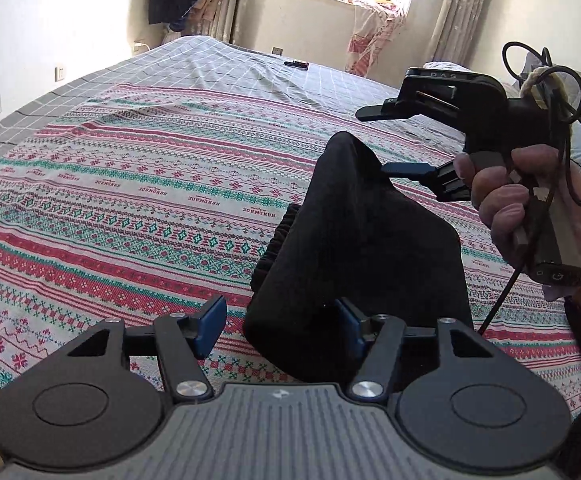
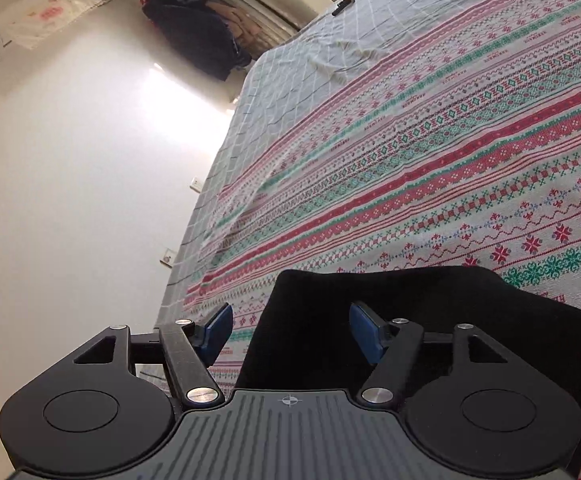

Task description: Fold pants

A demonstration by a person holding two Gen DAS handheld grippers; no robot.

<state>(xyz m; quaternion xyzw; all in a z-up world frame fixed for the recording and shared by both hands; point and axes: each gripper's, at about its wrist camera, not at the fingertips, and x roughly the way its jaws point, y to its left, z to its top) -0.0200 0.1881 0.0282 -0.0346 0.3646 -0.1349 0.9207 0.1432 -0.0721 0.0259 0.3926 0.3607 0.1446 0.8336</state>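
Black pants (image 1: 354, 240) sit in a folded heap on the bed (image 1: 90, 208), on the red-and-green patterned cover, at about 4 o'clock from the middle of the left wrist view. Elastic waistband shows at the heap's 9 o'clock side.

Left claw (image 1: 280, 326) is wide open, blue pads well apart, nothing gripped. Its right pad sits against the near edge of the heap; the left pad is over bare cover.

Right claw (image 1: 394, 140), seen at 2 o'clock in the left view with a hand (image 1: 502, 188) on its handle and a black cable looping off it, is open too, jaws spread. One finger pokes at the top fold of the pants, no pinch on it.

Right wrist view: right claw (image 2: 290, 330) gapes over the pants (image 2: 410, 320), cloth under and between the pads, not clamped.

Far end of bed, 12 o'clock: grey checked sheet (image 1: 250, 64) w/ a small dark object (image 1: 296, 65) on it.
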